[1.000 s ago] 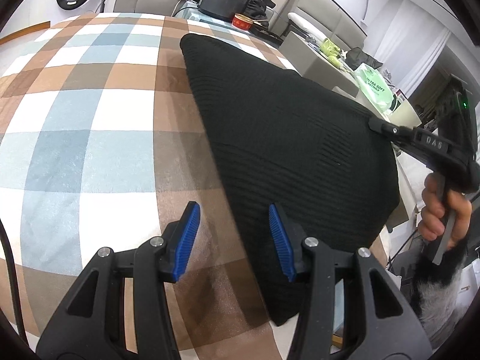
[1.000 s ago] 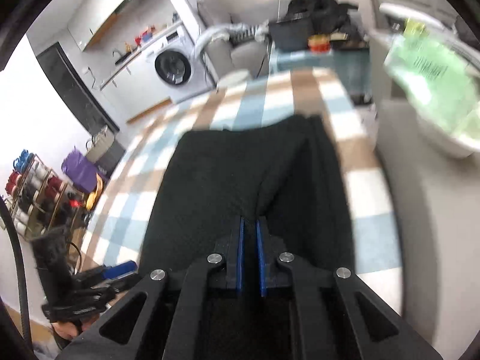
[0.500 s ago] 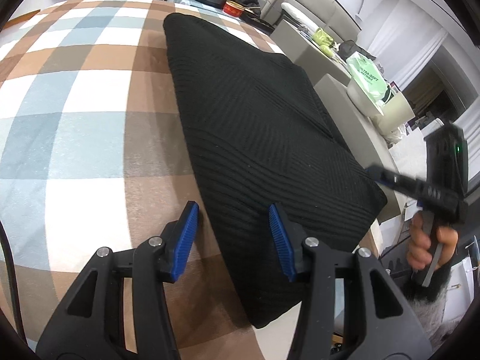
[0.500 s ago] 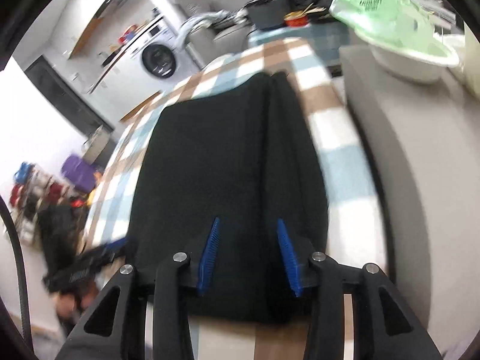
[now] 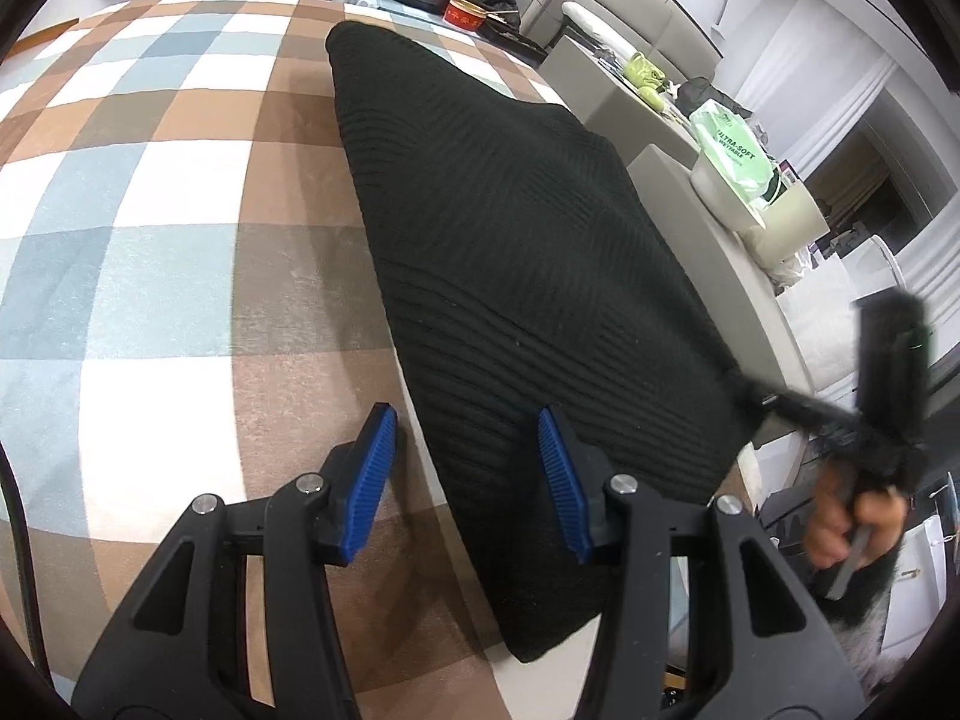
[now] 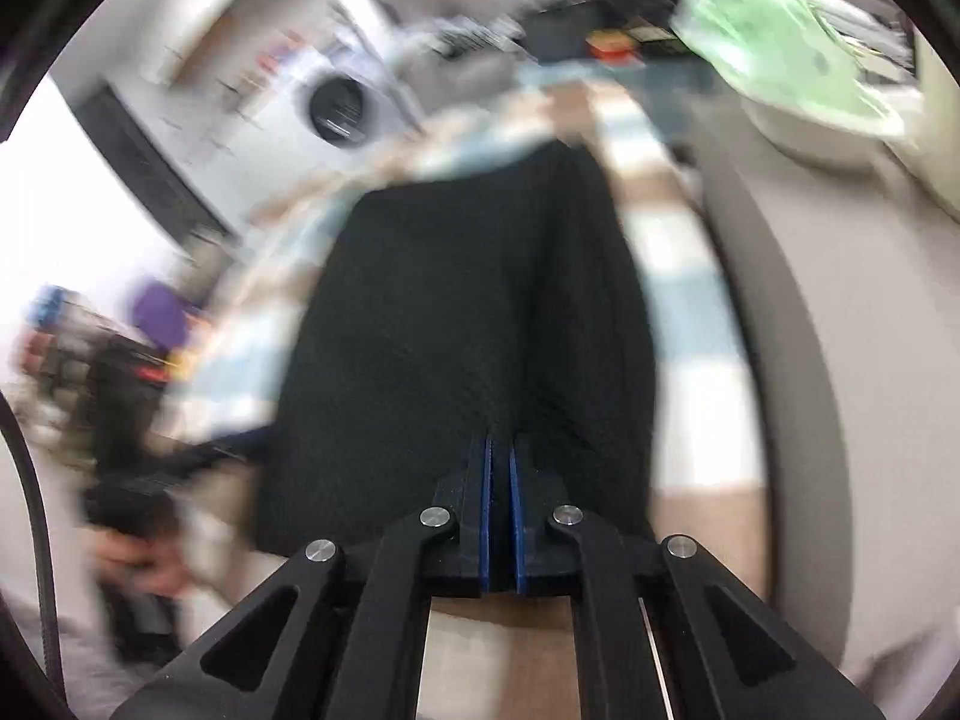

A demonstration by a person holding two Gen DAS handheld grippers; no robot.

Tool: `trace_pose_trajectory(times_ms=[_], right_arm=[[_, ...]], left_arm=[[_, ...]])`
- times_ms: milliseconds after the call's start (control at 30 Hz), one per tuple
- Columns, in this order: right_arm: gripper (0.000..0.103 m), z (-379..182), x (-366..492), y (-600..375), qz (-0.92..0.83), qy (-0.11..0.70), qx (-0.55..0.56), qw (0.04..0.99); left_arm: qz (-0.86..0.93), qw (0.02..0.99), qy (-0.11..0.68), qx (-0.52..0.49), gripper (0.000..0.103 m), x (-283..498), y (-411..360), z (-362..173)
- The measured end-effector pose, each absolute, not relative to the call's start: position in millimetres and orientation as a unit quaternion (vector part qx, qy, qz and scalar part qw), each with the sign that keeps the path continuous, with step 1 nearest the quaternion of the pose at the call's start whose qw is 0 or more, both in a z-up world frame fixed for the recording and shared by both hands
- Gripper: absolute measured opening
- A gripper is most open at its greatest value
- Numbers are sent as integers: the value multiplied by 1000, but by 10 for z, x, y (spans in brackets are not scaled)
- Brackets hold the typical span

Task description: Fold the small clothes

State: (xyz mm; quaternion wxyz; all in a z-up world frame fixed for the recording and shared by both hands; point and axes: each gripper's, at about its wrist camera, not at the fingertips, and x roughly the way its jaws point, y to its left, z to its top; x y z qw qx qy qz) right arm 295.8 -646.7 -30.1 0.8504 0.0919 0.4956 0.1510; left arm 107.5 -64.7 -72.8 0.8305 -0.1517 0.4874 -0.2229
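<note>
A black ribbed knit garment point(image 5: 522, 276) lies flat along the right side of a plaid-covered surface point(image 5: 156, 252). My left gripper point(image 5: 465, 468) is open and empty, hovering over the garment's near left edge. My right gripper point(image 6: 500, 498) has its blue pads closed at the garment's near right edge point(image 6: 468, 324); the view is blurred, and cloth sits pinched between the pads. In the left wrist view the right gripper point(image 5: 780, 405) reaches the garment's right corner.
A grey side table point(image 5: 708, 222) runs along the right edge of the surface, bearing a green wet-wipes pack point(image 5: 735, 153) and a white bowl. A red tin point(image 5: 465, 12) and a black case stand at the far end. A washing machine point(image 6: 339, 105) stands behind.
My right gripper opened half a second ago, letting go, and has since shut again at the garment's near right edge. The left gripper stayed open and shifted only slightly.
</note>
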Motion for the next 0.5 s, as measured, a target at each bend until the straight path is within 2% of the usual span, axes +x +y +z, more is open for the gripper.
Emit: trace_pose_trajectory(times_ms=[33, 133, 167, 200, 333, 400, 433, 467, 500], right_arm=[[7, -382, 2973, -6465, 143, 507, 92, 845], [22, -245, 2966, -6607, 153, 469, 144, 858], [40, -204, 2960, -6650, 148, 455, 148, 866], [51, -157, 2965, -6712, 130, 436, 150, 877], [50, -265, 3200, -6806, 85, 445, 138, 881], [48, -410, 3330, -6808, 90, 463, 148, 869], [44, -472, 3363, -6785, 96, 471, 147, 865], [29, -517, 3395, -6702, 104, 475, 135, 863], [24, -535, 3403, -6639, 111, 475, 121, 864]], left_arm=[[-221, 831, 490, -148, 45, 1092, -668, -732], [-225, 830, 489, -147, 45, 1116, -696, -732], [-225, 830, 488, -147, 45, 1136, -710, -733], [-223, 832, 487, -146, 45, 1156, -726, -736], [-211, 841, 478, -139, 45, 1216, -788, -733], [-199, 850, 469, -135, 42, 1235, -804, -738], [-192, 853, 468, -130, 33, 1243, -816, -742], [-187, 855, 467, -127, 25, 1245, -812, -743], [-185, 857, 464, -126, 22, 1245, -801, -741]])
